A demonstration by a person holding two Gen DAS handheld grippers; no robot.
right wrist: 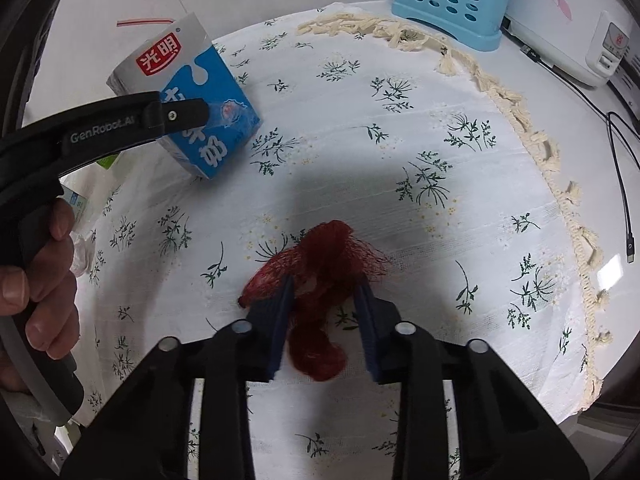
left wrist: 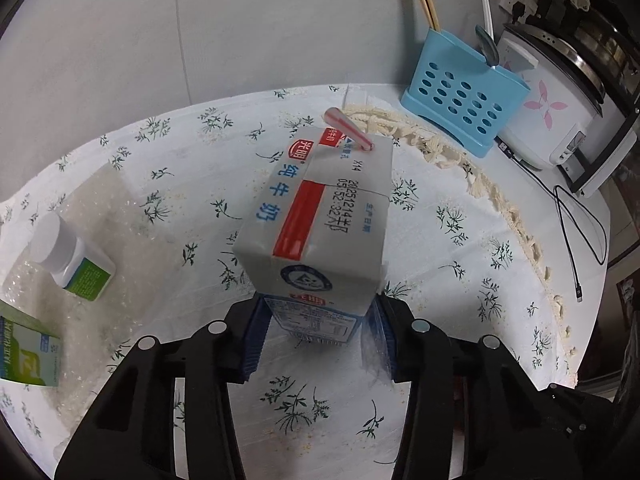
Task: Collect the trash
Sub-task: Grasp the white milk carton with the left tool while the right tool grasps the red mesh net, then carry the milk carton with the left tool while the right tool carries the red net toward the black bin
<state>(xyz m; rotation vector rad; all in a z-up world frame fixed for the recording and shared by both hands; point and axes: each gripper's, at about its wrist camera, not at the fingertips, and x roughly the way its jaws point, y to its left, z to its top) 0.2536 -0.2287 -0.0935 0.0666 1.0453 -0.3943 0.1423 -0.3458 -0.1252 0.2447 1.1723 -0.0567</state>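
A: What is the left claw doing with that milk carton?

B: It is clamping on the carton's lower sides, the blue pads pressing the two narrow faces. In the right wrist view the carton is tilting on one bottom edge, so I judge the hold should stay low and square, and the lift should go straight up from the desk so the straw at the far top corner is not dripping anything out.

A: And the right claw?

B: Its jaws are closing in on the red mesh net, which is lying bunched on the cloth between the pads, with a loop trailing back toward the claw's base. The pads are touching the bundle on both sides. Since the net is soft and springy, I would be squeezing the thick middle rather than a loose strand.

A: Describe the stuff, biggest first

B: The desk is wearing a white woven cloth with small green sprigs and a cream fringe running beyond both claws. The carton is a coated paper box, grey and blue, smooth and stiff. The net is a thin, open plastic weave, crumpled. To the left of the left claw a white-capped bottle and a green box are sitting on crinkly clear film
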